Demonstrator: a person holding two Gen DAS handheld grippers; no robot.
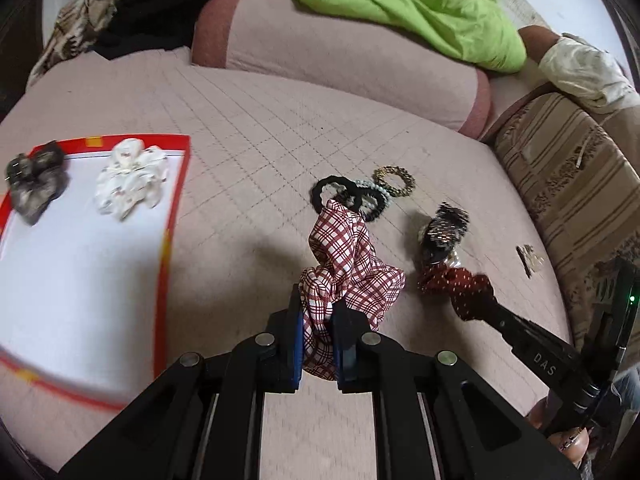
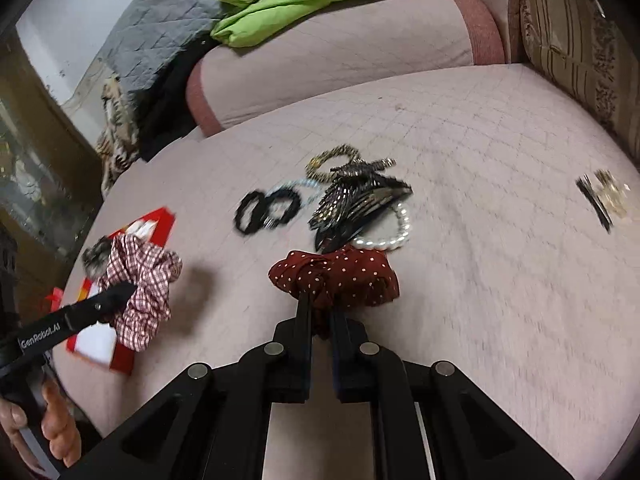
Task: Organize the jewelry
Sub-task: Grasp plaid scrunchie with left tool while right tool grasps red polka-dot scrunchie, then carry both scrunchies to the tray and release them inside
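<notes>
My left gripper point(image 1: 318, 320) is shut on a red-and-white plaid scrunchie point(image 1: 348, 264) and holds it above the pink bed; it also shows in the right wrist view point(image 2: 144, 280). My right gripper point(image 2: 320, 312) is shut on a dark red polka-dot scrunchie point(image 2: 340, 276), seen in the left wrist view too point(image 1: 456, 284). A white tray with a red rim point(image 1: 170, 216) lies to the left and holds a grey scrunchie point(image 1: 36, 184) and a white floral scrunchie point(image 1: 132, 180).
On the bed lie black hair ties point(image 2: 266, 208), a gold-black band point(image 2: 328, 160), a black sequin bow point(image 2: 360, 200), a pearl bracelet point(image 2: 392, 236) and a small clip point(image 2: 604, 196). A pink bolster point(image 1: 340, 68) and green cloth point(image 1: 420, 12) lie behind. A striped cushion point(image 1: 568, 184) is at the right.
</notes>
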